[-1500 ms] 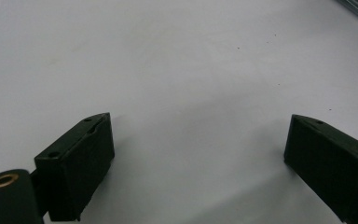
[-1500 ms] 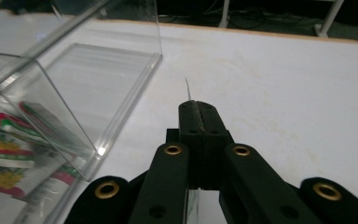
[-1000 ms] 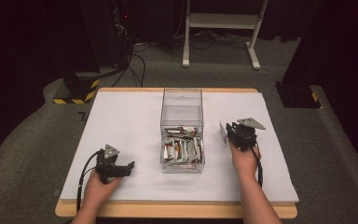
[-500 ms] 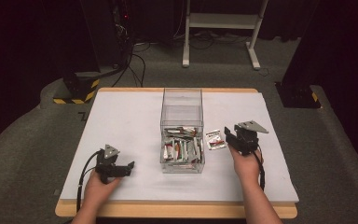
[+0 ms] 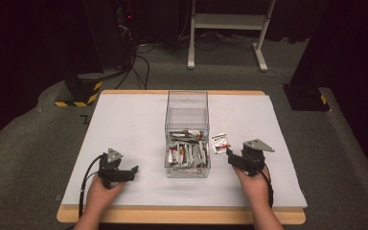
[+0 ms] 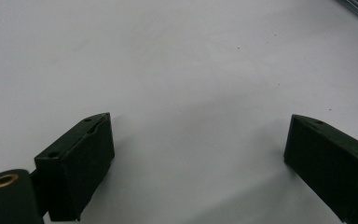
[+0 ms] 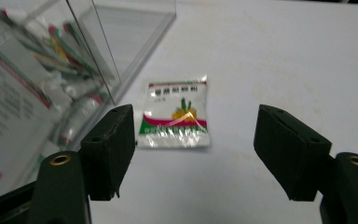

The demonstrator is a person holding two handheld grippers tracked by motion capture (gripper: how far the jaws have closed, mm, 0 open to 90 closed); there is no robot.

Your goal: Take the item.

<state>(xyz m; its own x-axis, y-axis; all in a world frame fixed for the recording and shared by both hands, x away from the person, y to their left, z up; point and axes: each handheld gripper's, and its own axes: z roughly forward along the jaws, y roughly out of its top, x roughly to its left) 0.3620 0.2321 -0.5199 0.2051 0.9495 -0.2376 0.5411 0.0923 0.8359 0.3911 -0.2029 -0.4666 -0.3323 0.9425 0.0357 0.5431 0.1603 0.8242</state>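
Note:
A small white sachet (image 5: 219, 143) with red and green print lies flat on the white table, just right of a clear plastic box (image 5: 187, 103) that holds several similar sachets. My right gripper (image 5: 232, 158) sits a little nearer the person than the sachet. Its jaws have just been opening, and they stand wide apart with nothing pressed between them. In the right gripper view the sachet (image 7: 175, 114) lies ahead of the gripper (image 7: 193, 135), close to the left jaw, beside the box wall (image 7: 98, 46). My left gripper (image 5: 130, 171) rests open at the front left, over bare table (image 6: 198, 135).
The white table top (image 5: 134, 124) has free room left and right of the box. A wooden edge (image 5: 182, 215) runs along the front. Dark stands, cables and a white frame stand on the floor behind the table.
The right gripper, which held the sachet beside the box, has spread its jaws and drawn back toward the person. The sachet now lies on the table. The left gripper has kept still.

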